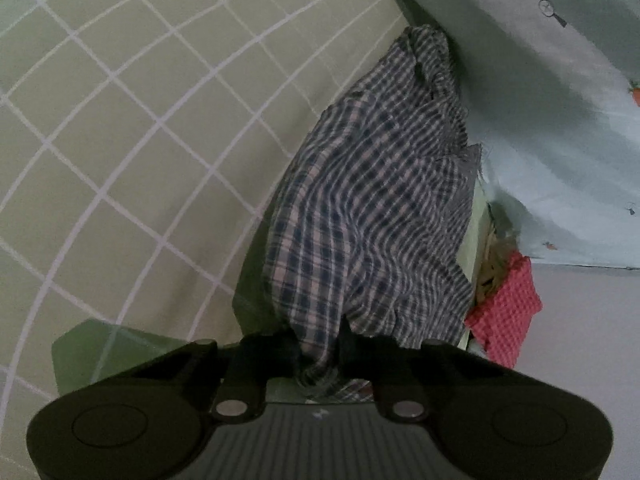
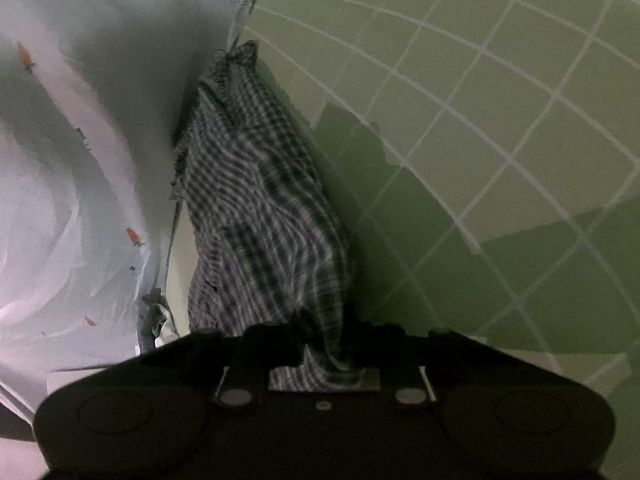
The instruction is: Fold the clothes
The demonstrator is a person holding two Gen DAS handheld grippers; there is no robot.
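Black, the left gripper (image 1: 318,346) is clenched on a bunched edge of the blue-and-white checked cotton garment (image 1: 372,216); the right gripper (image 2: 320,340) pinches another edge of it. The cloth hangs forward from both, over the green sheet with white grid lines (image 1: 132,128), beside a pale printed sheet (image 1: 560,120) and a red textured cloth (image 1: 506,308).

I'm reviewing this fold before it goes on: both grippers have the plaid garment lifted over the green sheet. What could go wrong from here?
1. The plaid garment hangs bunched and twisted, so a fold could trap wrinkles.
2. Each hand-held gripper, left and right, pinches only a small bunch; it might slip.
3. The garment's far end touches the pale printed cloth and could drag it.
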